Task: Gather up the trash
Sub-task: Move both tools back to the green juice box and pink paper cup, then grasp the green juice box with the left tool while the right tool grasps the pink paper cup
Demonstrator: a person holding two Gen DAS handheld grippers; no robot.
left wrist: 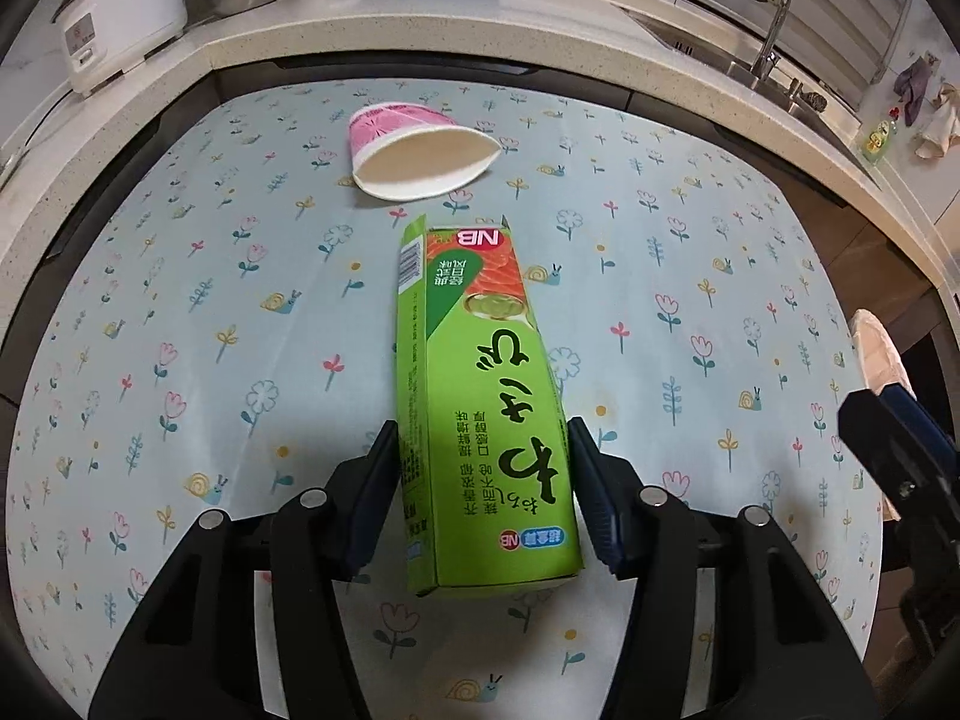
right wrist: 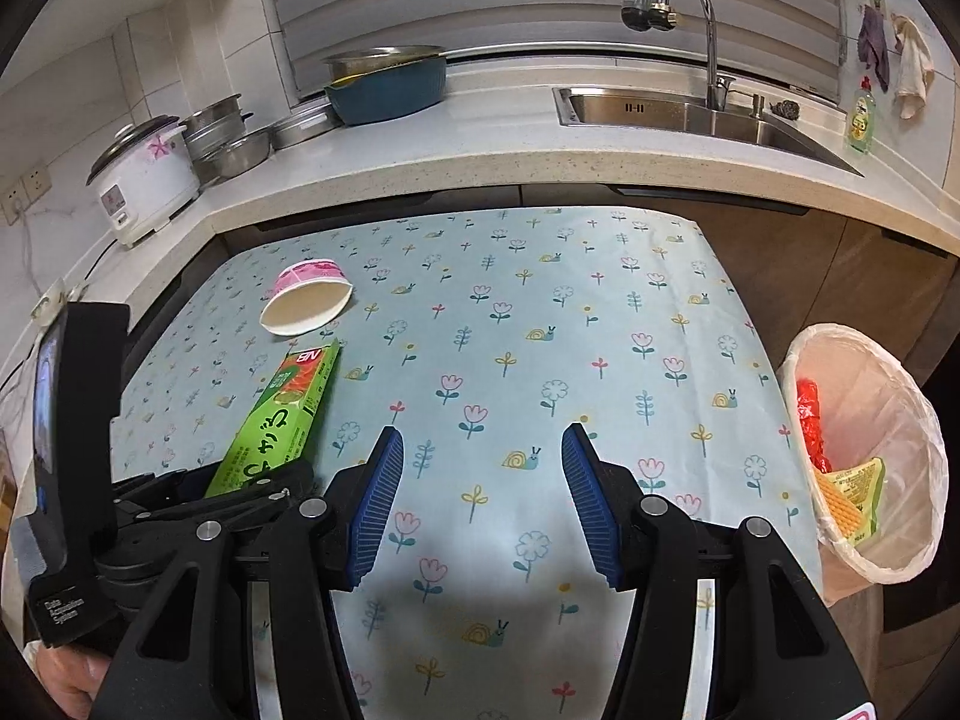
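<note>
A long green carton [left wrist: 480, 396] lies on the flowered tablecloth [left wrist: 180, 330], its near end between the fingers of my left gripper [left wrist: 483, 468]. The pads touch both its sides, so the gripper is shut on it. It also shows in the right wrist view [right wrist: 282, 420]. A pink paper cup [left wrist: 414, 150] lies on its side beyond the carton, mouth toward me; it also shows in the right wrist view [right wrist: 306, 297]. My right gripper [right wrist: 480, 480] is open and empty above the cloth. A bin with a plastic liner [right wrist: 864, 462] stands off the table's right edge, holding red and yellow wrappers.
A stone counter [right wrist: 480, 174] curves behind the table with a white rice cooker [right wrist: 144, 180], steel pots [right wrist: 234, 138], a blue basin [right wrist: 390, 90], a sink [right wrist: 690, 114] and a tap [right wrist: 696, 18]. A dish soap bottle [right wrist: 861, 117] stands at the far right.
</note>
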